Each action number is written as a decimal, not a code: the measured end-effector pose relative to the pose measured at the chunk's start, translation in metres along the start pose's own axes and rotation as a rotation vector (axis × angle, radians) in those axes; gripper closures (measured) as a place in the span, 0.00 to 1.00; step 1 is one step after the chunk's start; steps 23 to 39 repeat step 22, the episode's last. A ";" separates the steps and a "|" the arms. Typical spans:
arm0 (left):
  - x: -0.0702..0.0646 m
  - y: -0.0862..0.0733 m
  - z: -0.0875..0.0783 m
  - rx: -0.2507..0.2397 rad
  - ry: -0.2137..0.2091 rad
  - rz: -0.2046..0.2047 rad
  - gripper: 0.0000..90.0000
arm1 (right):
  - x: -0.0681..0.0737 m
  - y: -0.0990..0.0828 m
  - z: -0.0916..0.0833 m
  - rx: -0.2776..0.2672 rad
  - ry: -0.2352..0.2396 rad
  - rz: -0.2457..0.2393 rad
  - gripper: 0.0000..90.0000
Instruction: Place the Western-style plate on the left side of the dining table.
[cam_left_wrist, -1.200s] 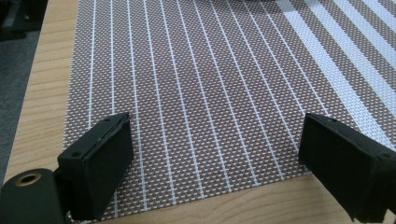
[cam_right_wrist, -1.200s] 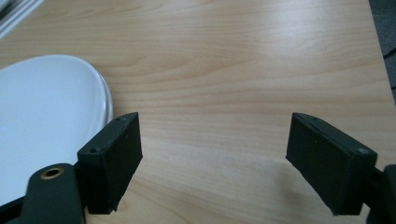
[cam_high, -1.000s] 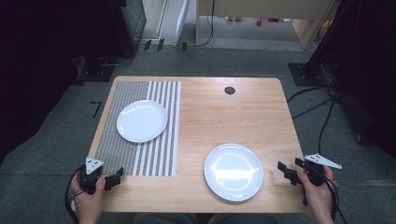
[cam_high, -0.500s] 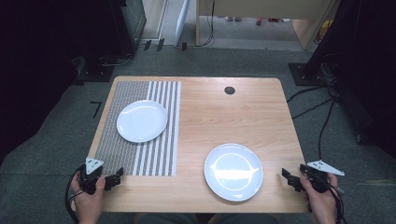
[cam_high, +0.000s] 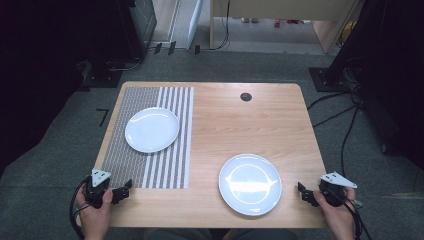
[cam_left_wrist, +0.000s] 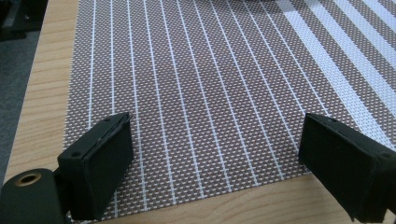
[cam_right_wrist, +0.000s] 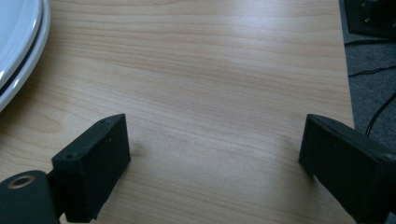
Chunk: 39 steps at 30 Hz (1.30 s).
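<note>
Two hands rested low at the table's (cam_high: 235, 125) near corners. The left gripper (cam_high: 121, 191), jaws spread, lay over the striped mat's (cam_high: 150, 165) near edge; the right gripper (cam_high: 304, 193), also spread wide, sat on bare wood beside the near plate (cam_high: 250, 184).

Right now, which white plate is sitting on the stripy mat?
The far-left plate sits on the striped mat. The other plate, near the right gripper, rests on bare wooden table.
</note>
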<state>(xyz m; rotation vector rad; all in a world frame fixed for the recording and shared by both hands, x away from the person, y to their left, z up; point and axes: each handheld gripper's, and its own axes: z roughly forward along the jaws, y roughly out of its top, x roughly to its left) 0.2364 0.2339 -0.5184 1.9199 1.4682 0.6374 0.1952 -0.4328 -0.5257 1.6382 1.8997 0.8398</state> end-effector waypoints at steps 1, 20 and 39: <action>0.000 0.000 0.000 0.000 0.000 0.000 0.11 | 0.001 0.000 0.000 0.000 -0.002 0.001 0.09; 0.000 0.000 0.000 -0.001 -0.004 0.001 0.11 | 0.001 0.001 0.002 0.008 -0.004 0.004 0.05; 0.000 0.000 0.000 -0.001 -0.004 0.001 0.11 | 0.001 0.001 0.002 0.008 -0.004 0.005 0.05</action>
